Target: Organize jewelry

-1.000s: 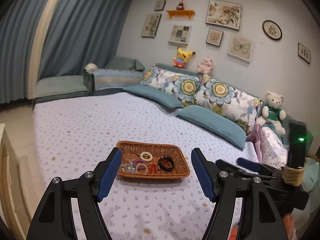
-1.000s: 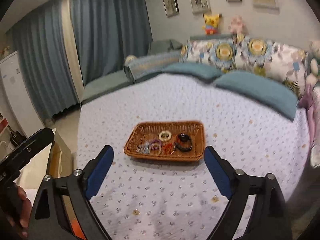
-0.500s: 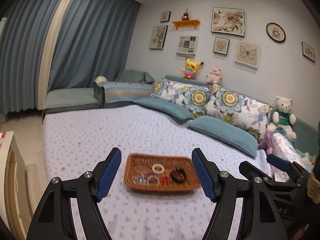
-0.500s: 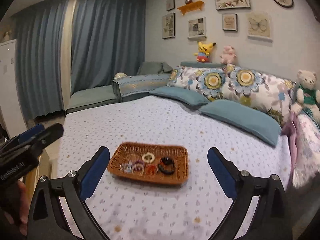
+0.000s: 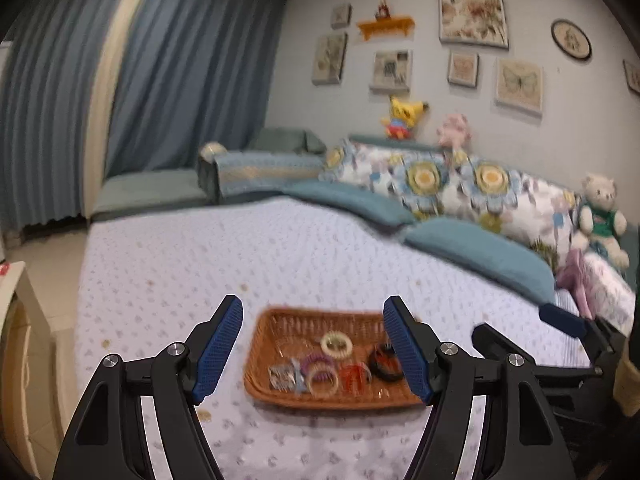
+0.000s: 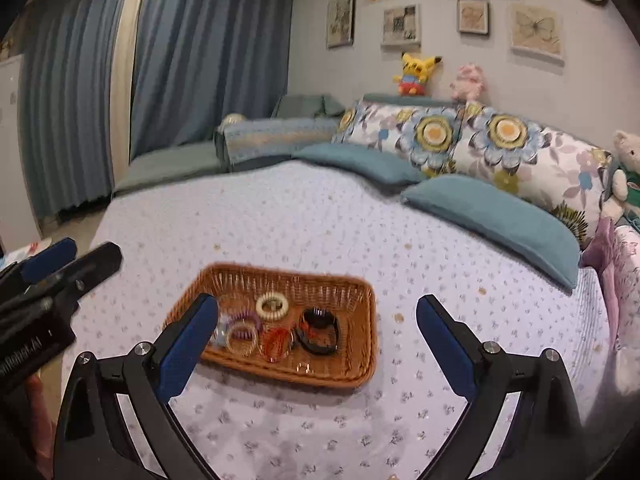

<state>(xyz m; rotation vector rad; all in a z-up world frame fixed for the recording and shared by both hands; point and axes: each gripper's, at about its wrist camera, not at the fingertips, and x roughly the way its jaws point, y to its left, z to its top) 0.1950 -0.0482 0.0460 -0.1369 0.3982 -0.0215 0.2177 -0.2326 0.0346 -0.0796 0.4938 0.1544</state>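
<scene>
A brown wicker tray (image 5: 280,324) (image 6: 360,312) lies on the bed and holds several pieces: a cream bracelet (image 5: 336,345) (image 6: 272,306), a purple coil ring (image 5: 316,360), a pale bangle (image 6: 241,336), a red bracelet (image 6: 276,342) and a black bracelet (image 6: 320,330). My left gripper (image 5: 312,350) is open and empty, above the tray's near side. My right gripper (image 6: 316,344) is open and empty, framing the tray from the front. Each gripper shows at the edge of the other's view.
The tray sits on a floral bedspread (image 6: 320,220). Blue cushions (image 6: 492,216) and flowered pillows (image 6: 460,136) line the far side, with a teddy bear (image 5: 600,216) at right. A white cabinet (image 5: 16,320) stands left of the bed.
Both grippers have come closer to the tray, which now looks larger and lies between the fingers. Both stay open and empty.
</scene>
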